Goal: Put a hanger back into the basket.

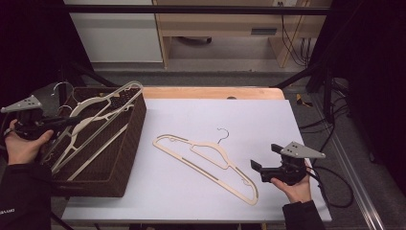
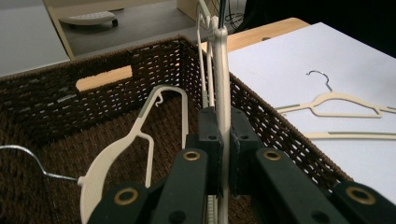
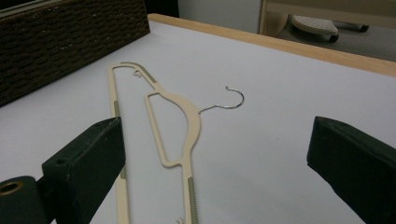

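My left gripper [image 1: 72, 120] [image 2: 223, 123] reaches over a dark wicker basket [image 1: 138, 125] [image 2: 93, 91] at the table's left side. It is shut on the bar of a cream plastic hanger [image 1: 106, 102] [image 2: 222, 70] that stands tilted across the basket. A second cream hanger [image 1: 88, 141] [image 2: 116, 156] lies inside the basket beneath it. A third cream hanger [image 1: 210, 154] [image 2: 343, 100] [image 3: 189, 116] with a wire hook lies flat on the white tabletop. My right gripper [image 1: 266, 157] [image 3: 215, 140] hovers just right of that hanger, open, with nothing between its jaws.
The white table surface [image 1: 239, 115] ends in a wooden strip [image 1: 210, 92] at the far edge. Beyond it are pale cabinets and a shelf unit [image 1: 215, 28]. Cables [image 1: 335, 182] trail off the right edge. Dark frame bars stand at both sides.
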{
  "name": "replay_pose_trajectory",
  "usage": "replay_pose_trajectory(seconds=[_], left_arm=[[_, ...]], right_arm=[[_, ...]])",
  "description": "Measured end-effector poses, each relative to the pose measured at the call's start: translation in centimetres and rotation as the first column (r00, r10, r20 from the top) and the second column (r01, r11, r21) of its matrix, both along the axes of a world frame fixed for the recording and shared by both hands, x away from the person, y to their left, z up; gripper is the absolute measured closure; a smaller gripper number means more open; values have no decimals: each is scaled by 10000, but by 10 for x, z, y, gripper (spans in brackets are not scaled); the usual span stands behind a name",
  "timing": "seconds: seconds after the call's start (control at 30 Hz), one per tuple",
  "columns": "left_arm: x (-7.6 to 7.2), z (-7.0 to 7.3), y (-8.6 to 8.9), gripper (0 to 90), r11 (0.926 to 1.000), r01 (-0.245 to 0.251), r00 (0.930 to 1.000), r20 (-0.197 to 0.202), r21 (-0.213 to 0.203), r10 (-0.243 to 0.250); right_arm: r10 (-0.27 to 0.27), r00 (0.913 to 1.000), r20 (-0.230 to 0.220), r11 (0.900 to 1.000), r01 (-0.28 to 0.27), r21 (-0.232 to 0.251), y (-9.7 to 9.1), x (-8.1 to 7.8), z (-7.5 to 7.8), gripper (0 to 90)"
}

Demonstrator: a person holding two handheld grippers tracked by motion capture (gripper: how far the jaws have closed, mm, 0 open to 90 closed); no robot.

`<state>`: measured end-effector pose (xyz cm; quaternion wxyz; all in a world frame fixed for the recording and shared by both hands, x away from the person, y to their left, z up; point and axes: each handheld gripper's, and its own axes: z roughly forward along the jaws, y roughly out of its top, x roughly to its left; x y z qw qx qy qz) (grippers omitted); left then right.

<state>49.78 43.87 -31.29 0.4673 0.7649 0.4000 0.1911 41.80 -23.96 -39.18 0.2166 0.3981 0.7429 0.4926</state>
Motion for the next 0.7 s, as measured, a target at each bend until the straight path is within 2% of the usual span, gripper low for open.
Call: replay_pose_trajectory(seconds=[0.13,0.3,0.33,0.43,0.53,0.57,0.6,0.7], left_arm=[[-1,-3,6,860,10000,-14,9999,-166,38,15],[-4,-5,12,860,9999,-86,9998,-171,63,87],[-5,-5,15,860,9997,-176,9996,-215,187,180],[-5,-6,16,860,9998,-170,9997,-175,93,171],[-2,-10,10,860,9986,-200,9989,-409,496,220],[-2,-10,10,860,9986,-200,9989,-409,496,220],[1,-14,7,860,9975,-245,9983,-516,657,279],[7,-26,1,860,9971,-188,9948,-986,738,260]], right_arm=[[-12,10000,-36,10000,12,-13,1,1,-1,47],[-15,10000,-81,10000,15,-8,2,1,-1,47],[-11,10000,-87,10000,11,-7,2,1,-1,46],[2,10000,-96,10000,-2,-16,2,1,-1,46],[2,9999,-113,10000,-2,1,2,1,-2,45],[2,9999,-113,10000,-2,1,2,1,-2,45],[21,9999,-104,10000,-22,-37,2,1,-2,45],[45,9999,-103,10000,-45,-23,2,0,-1,44]])
